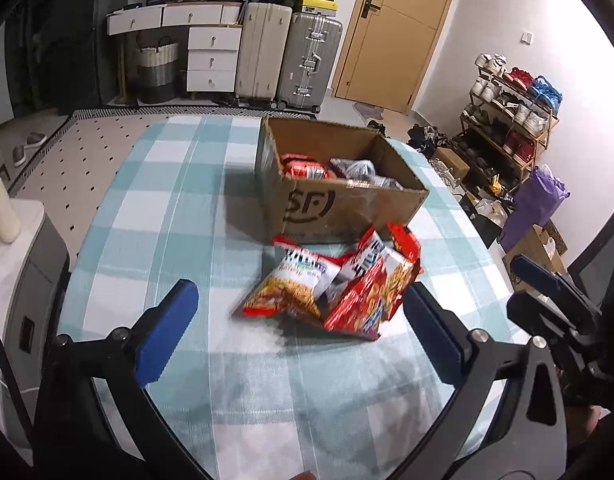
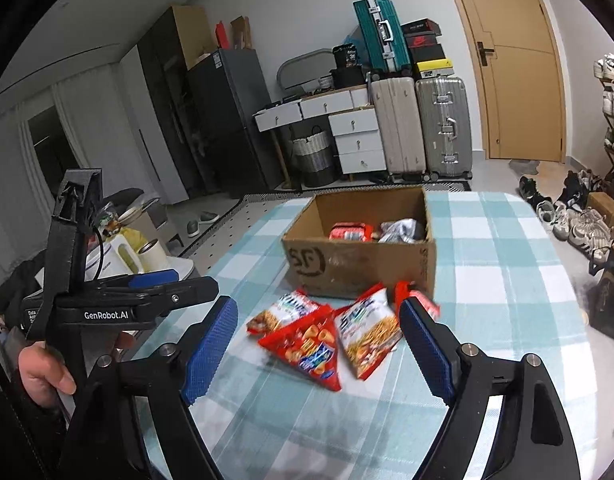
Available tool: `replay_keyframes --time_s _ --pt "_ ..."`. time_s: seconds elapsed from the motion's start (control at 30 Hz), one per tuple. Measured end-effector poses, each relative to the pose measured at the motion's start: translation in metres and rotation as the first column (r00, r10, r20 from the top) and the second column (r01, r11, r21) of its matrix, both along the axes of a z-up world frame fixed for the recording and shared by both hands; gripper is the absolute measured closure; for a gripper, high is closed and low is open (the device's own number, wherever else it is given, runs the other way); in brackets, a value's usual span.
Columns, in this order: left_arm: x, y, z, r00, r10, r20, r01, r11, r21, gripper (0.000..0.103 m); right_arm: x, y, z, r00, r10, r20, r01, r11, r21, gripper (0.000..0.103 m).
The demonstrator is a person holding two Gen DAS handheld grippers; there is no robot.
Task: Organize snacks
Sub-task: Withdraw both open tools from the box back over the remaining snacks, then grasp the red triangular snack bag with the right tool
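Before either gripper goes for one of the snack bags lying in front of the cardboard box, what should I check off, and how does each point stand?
1. Left gripper open, nothing between its pads: ok.
2. Right gripper open and empty: ok.
3. Snack bags within view on the checked tablecloth, in front of both grippers: ok.
4. Bags separated for a single pick: not ok, they overlap in a pile.
5. Cardboard box open on top, with room left: ok; a red packet and a silver one lie inside.
6. How many bags are in the pile: cannot tell.
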State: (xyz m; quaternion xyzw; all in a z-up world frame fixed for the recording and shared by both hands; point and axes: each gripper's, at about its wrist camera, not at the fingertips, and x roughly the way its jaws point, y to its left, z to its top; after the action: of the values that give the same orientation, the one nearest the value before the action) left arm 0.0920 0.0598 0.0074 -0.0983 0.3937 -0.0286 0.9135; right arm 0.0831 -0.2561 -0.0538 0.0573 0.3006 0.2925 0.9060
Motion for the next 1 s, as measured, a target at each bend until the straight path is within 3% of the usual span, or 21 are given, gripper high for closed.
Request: replay_keyframes --time_s 0.4,1.0 --pt "-0.017 0.017 -0.041 1.0 0.023 -0.015 -0.024 0.999 -0.026 0.001 0.006 0.032 -0.05 0.994 0.062 -0.089 -0.063 0.998 -0.017 0.018" --pt "-0.006 0.037 -0.089 0.998 0.011 -0.062 -0.016 0.997 -0.078 0.001 0.067 0.065 -0.102 0.975 0.099 -0.199 -0.103 0.995 -0.012 0.018"
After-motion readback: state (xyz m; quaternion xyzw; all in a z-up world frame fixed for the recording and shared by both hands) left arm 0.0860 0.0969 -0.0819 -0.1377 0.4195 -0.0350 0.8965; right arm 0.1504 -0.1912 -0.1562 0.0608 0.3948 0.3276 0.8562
